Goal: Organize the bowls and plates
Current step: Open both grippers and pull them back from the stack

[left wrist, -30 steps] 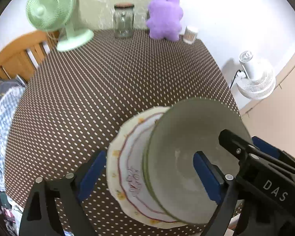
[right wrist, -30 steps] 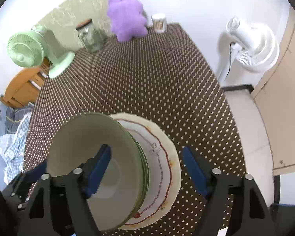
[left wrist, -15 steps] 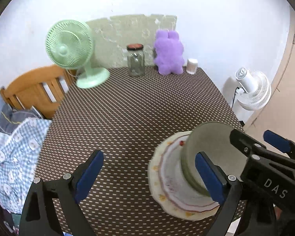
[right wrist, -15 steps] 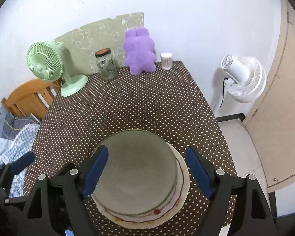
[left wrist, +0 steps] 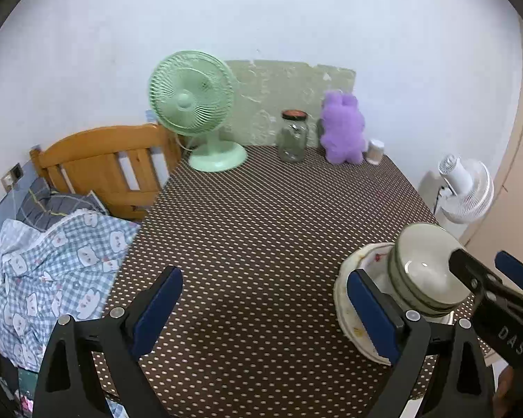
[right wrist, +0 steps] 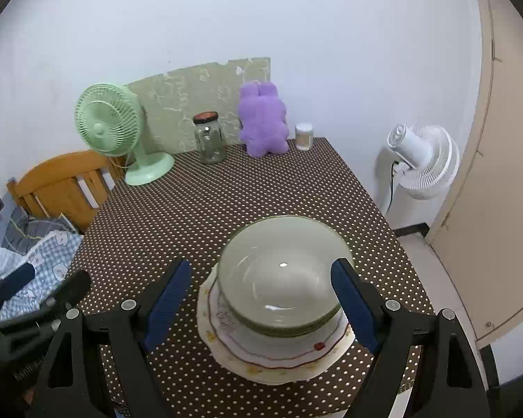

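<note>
Going l to r: left gripper (left wrist: pixel 263 308) has its jaws wide apart w/ nothing between them, just hanging over bare dotted tablecloth (left wrist: pixel 268 216), so imo leave it parked, no reason to bring it in. Next over, the stack: green bowls (right wrist: pixel 282 278) nested together, sitting upright on the flowery plate (right wrist: pixel 275 358), all near the front right edge of the table. Looks like 2-3 bowls going by the rim lines, but the fisheye smears it so can't say for sure. Right gripper (right wrist: pixel 263 308) is spread wide too, blue pads either side of the stack but not touching it afaict, so nothing's held rn. Looks to me like the stacking is basically done and this is the letting-go / backing-off bit. To do that well: keep the pads apart and lift straight up and back, don't swing sideways, bc the right pad is v close to the bowl rim and a nudge would slide the bowls on that glossy plate. The stack sits close to the table edge, so if it needs tidying, push the plate inward from its rim rather than grabbing the bowls. Fan, jar and plushie at the back are well clear, no worries there.
</note>
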